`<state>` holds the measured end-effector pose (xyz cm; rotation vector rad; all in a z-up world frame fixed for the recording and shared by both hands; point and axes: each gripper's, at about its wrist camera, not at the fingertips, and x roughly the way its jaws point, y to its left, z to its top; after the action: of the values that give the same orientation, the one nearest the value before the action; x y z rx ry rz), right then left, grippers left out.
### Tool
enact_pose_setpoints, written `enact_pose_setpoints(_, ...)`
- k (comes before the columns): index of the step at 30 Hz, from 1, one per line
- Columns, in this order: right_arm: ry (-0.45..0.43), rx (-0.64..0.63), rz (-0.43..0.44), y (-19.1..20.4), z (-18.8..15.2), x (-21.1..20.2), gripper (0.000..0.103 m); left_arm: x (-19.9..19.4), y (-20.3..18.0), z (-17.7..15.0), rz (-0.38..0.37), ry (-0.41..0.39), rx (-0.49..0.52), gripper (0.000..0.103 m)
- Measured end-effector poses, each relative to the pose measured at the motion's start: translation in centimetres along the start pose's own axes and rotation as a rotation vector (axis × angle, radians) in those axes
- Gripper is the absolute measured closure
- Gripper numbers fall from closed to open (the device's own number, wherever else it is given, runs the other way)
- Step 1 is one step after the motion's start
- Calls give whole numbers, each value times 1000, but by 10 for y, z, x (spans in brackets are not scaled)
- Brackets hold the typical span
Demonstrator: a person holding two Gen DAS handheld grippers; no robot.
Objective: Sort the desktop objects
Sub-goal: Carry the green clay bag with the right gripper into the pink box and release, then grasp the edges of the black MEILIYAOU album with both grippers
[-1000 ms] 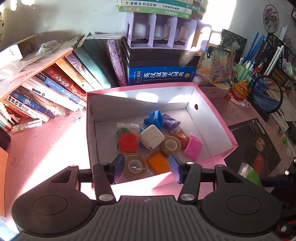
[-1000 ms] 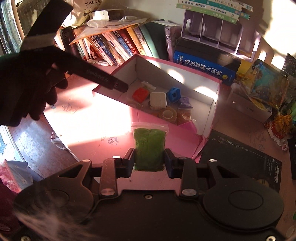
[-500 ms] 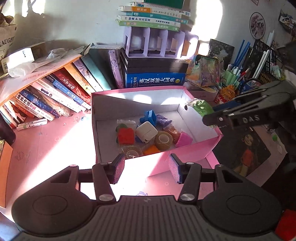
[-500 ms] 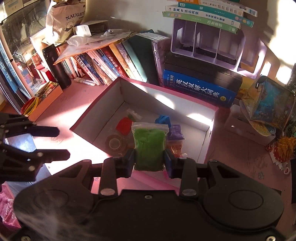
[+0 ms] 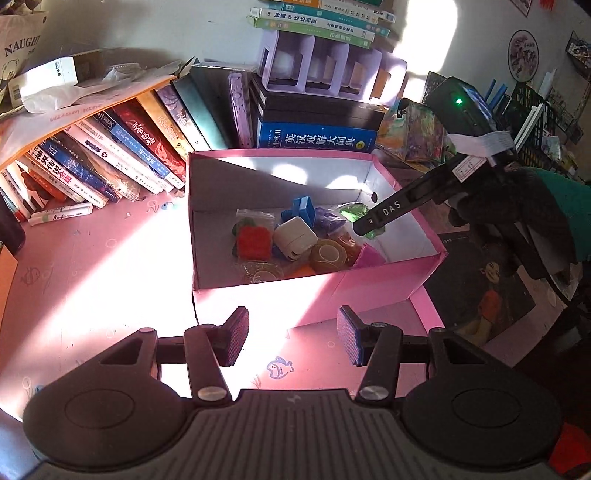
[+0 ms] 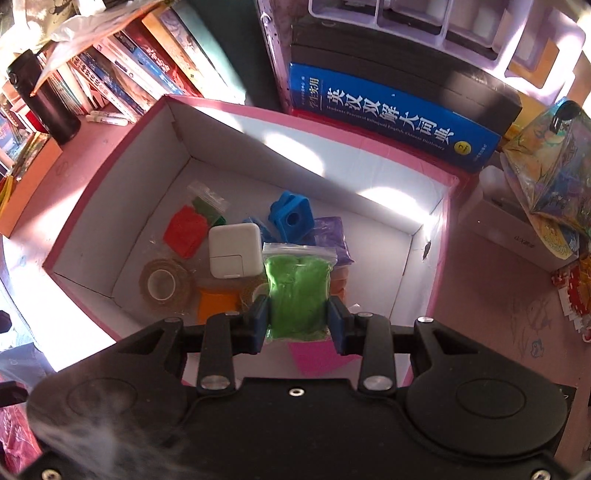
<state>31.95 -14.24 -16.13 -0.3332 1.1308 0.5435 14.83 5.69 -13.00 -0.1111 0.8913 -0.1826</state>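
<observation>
Right wrist view: green putty bag point(image 6: 297, 291) over pink box point(image 6: 110, 177).
Right gripper point(image 6: 297, 325) pinches the clear, zip-topped bag; left gripper point(image 5: 291, 338) spread, empty.

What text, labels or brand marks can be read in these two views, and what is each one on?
"DAS": on the right gripper finger, seen from the left wrist.
"NAUGHT", cut off: on the white bag.
"英汉双解大词典": on the blue dictionary spine.
"Acrylic": on a white marker; the rest is too small.
The other leaning book spines and the stacked books carry Chinese titles, too small to read reliably.
</observation>
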Motion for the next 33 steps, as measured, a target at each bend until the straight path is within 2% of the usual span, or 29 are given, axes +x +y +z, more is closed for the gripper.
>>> enact_pose_setpoints(11, 108, 3, -14, 0, 6, 30, 69, 14, 7, 11, -30, 22, 24, 52)
enact_pose_setpoints(13, 118, 5, -17, 0, 6, 33, 65, 16, 9, 14, -32, 24, 30, 52)
enact_pose_setpoints(14, 122, 5, -20, 1, 5, 33, 58, 17, 9, 16, -32, 26, 33, 52)
enact_pose_setpoints(17, 111, 8, -27, 3, 5, 30, 55, 21, 11, 20, -39, 33, 45, 52)
enact_pose_setpoints(19, 101, 22, -28, 3, 5, 25, 48, 23, 11, 23, -50, 38, 55, 52)
enact_pose_setpoints(22, 82, 45, -28, 4, 5, 17, 46, 26, 10, 26, -68, 50, 74, 52)
enact_pose_setpoints(29, 25, 107, -22, 7, 5, -12, 40, 29, 9, 29, -146, 71, 102, 52)
enact_pose_setpoints(33, -25, 174, -5, 5, -4, -44, 37, 35, -1, 23, -230, 93, 117, 52)
